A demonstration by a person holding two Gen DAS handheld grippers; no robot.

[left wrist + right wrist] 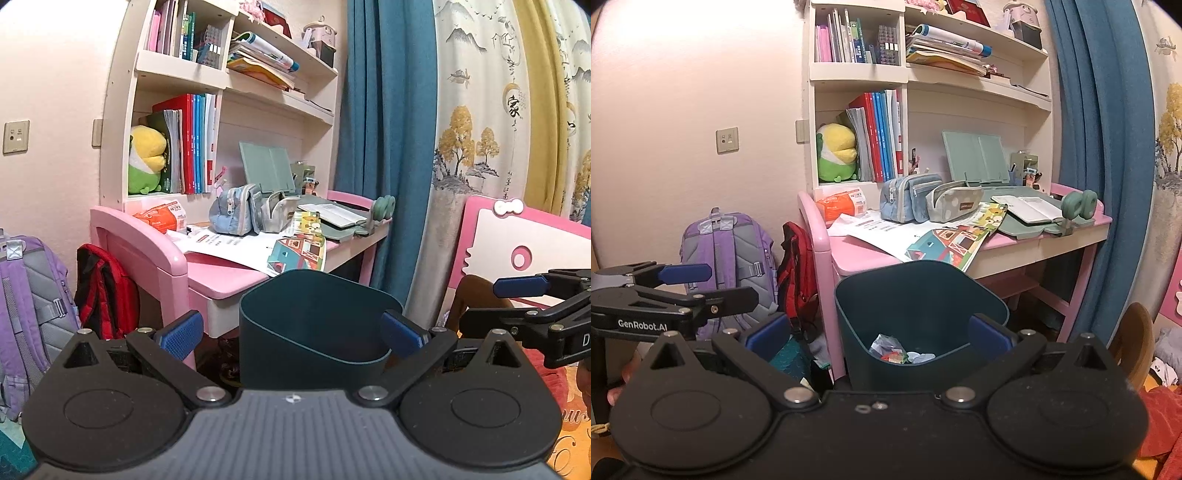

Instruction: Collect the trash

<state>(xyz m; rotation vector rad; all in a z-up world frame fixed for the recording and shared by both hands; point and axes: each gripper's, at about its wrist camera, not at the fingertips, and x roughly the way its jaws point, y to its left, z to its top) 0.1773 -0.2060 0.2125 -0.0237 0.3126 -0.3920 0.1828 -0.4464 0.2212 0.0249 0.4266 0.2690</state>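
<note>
The left gripper (291,332) stands wide open and empty, its blue pads to either side of the dark teal bin (314,325) at lower centre of the left wrist frame. The right gripper (879,332) is likewise wide open and holds nothing, and its view looks down into the same bin at lower centre. Each gripper also shows in the other's view: the right one at the right edge of the left wrist frame, the left one at the left edge of the right wrist frame.

Crumpled wrappers and paper scraps (901,350) lie on the bin floor, so some trash is already collected. The bin stands on the floor just in front of the pink desk (221,277), in mid-frame.

Step in hand, as judged: locate the next piece of trash and bring it to the bin.

- Candidate items: the loose printed sheets (886,229) at the desk front and the orange packet (838,206) at its left end. Whether any of these is trash cannot be told from here; confirm before gripping.
- Keep the jaws wide until the pads straddle the item, then close on a raised or crumpled edge rather than on a flat sheet.
- Leave the pencil cases (912,195) and the open book (1030,208) alone.
- Release directly above the bin opening, clear of its rim.
</note>
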